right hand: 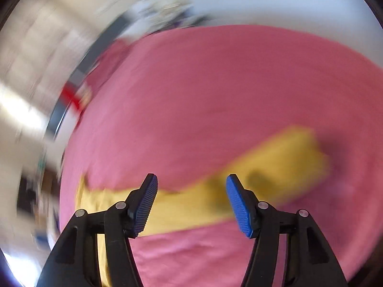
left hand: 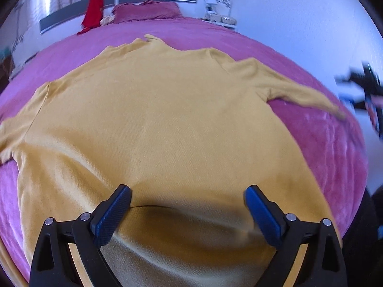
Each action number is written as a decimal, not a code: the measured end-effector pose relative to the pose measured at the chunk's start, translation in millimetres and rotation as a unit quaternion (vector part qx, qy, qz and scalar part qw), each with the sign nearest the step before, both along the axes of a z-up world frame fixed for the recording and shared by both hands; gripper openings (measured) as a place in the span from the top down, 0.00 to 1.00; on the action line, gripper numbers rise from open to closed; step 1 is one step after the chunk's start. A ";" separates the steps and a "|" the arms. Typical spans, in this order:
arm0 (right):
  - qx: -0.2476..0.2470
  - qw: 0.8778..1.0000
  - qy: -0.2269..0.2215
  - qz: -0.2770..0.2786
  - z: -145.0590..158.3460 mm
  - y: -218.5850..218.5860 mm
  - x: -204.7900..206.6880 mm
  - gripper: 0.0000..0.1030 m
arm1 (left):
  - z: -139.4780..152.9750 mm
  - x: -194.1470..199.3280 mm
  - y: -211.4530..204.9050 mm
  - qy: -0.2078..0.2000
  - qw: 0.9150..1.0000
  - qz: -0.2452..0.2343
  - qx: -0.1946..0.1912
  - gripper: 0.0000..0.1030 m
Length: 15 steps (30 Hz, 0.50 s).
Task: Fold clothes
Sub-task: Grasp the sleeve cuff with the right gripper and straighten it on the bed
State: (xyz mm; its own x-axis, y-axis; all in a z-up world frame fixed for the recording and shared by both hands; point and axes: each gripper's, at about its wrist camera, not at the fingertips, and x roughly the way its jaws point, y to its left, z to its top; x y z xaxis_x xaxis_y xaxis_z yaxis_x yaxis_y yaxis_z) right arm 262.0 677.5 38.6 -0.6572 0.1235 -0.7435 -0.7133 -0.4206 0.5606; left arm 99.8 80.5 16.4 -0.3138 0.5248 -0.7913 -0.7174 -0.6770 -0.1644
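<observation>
Left tongs [left hand: 188, 211] gape wide over the sweater [left hand: 153, 119], gripping nothing; it lies spread flat on the pink bed [left hand: 323, 143]. Right tongs [right hand: 191, 205] stand parted and empty above its sleeve [right hand: 275, 167], stretched across the bed in a blurred view.

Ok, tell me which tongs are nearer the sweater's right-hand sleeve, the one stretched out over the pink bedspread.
Right. The right tongs hang open just above that sleeve; the left tongs are open over the sweater's body.
</observation>
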 end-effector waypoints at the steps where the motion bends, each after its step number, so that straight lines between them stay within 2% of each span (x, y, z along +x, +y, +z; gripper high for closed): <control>1: -0.020 0.999 -0.012 -0.034 -14.8 17.1 20.0 0.41 | 1.3 -4.4 -1.9 -0.013 1.000 0.011 0.014 0.06; 4: -0.101 0.991 0.030 -0.088 -40.5 42.4 63.2 0.41 | 1.5 -18.5 -4.4 -0.054 0.997 0.039 0.042 0.07; 6: -0.146 0.979 0.067 -0.123 -68.9 43.8 68.8 0.41 | 2.2 -26.0 0.4 -0.068 0.996 0.048 0.043 0.07; 8: -0.171 0.970 0.108 -0.133 -97.7 30.9 41.4 0.41 | 3.3 -32.4 6.9 -0.076 0.995 0.053 0.037 0.08; 9: -0.169 0.970 0.115 -0.135 -100.0 33.1 40.5 0.45 | 3.7 -34.6 9.6 -0.078 0.995 0.054 0.034 0.09; 10: -0.167 0.969 0.121 -0.136 -102.3 34.9 39.0 0.68 | 3.9 -36.3 11.7 -0.080 0.995 0.055 0.031 0.10; 11: -0.166 0.972 0.111 -0.122 -108.5 26.9 19.8 0.92 | 3.9 -38.3 13.3 -0.084 0.994 0.058 0.028 0.10; 12: -0.169 0.973 0.104 -0.114 -103.5 23.8 17.0 0.92 | 4.0 -39.2 13.3 -0.088 0.994 0.059 0.028 0.10; 15: -0.130 0.976 0.137 -0.104 -74.7 12.5 18.8 0.92 | 4.5 -39.2 11.2 -0.094 0.993 0.061 0.034 0.10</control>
State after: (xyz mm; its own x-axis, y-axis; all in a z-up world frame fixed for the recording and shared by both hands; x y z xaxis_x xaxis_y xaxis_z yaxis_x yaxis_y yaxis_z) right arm 280.7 690.0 -36.1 -0.8168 0.1056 -0.5672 -0.5762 -0.0999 0.8112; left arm 60.6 91.7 20.9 -0.2283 0.5459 -0.8061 -0.5824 -0.7401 -0.3363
